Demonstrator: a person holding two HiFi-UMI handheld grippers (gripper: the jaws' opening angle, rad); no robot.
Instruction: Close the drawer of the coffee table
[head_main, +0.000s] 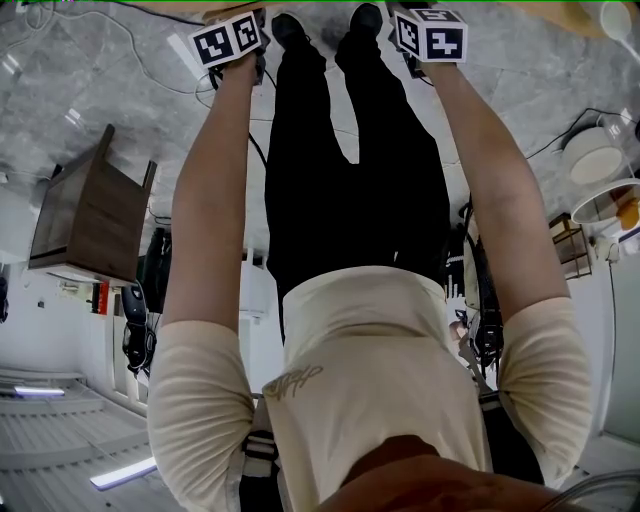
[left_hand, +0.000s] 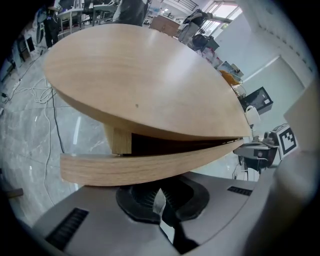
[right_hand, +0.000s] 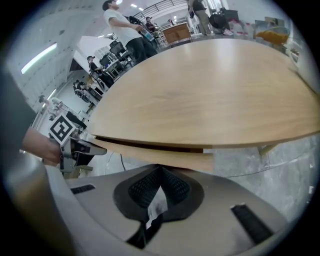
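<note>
The coffee table has a round light-wood top (left_hand: 140, 75) and a curved drawer front (left_hand: 145, 167) under it. A dark gap shows between top and drawer, which stands out a little from the table. My left gripper (left_hand: 161, 207) is shut, empty, its tips right at the drawer front. From the other side, the same top (right_hand: 210, 95) and drawer front (right_hand: 165, 157) show, with my right gripper (right_hand: 154, 200) shut and empty against the wood. In the head view only the marker cubes (head_main: 228, 40) (head_main: 430, 33) show at the top edge; the table is out of sight.
A dark wooden cabinet (head_main: 90, 215) stands on the marble floor at the left. Cables (left_hand: 47, 105) trail over the floor beside the table. White round objects (head_main: 593, 155) sit at the right. A person (right_hand: 125, 30) and desks are in the background.
</note>
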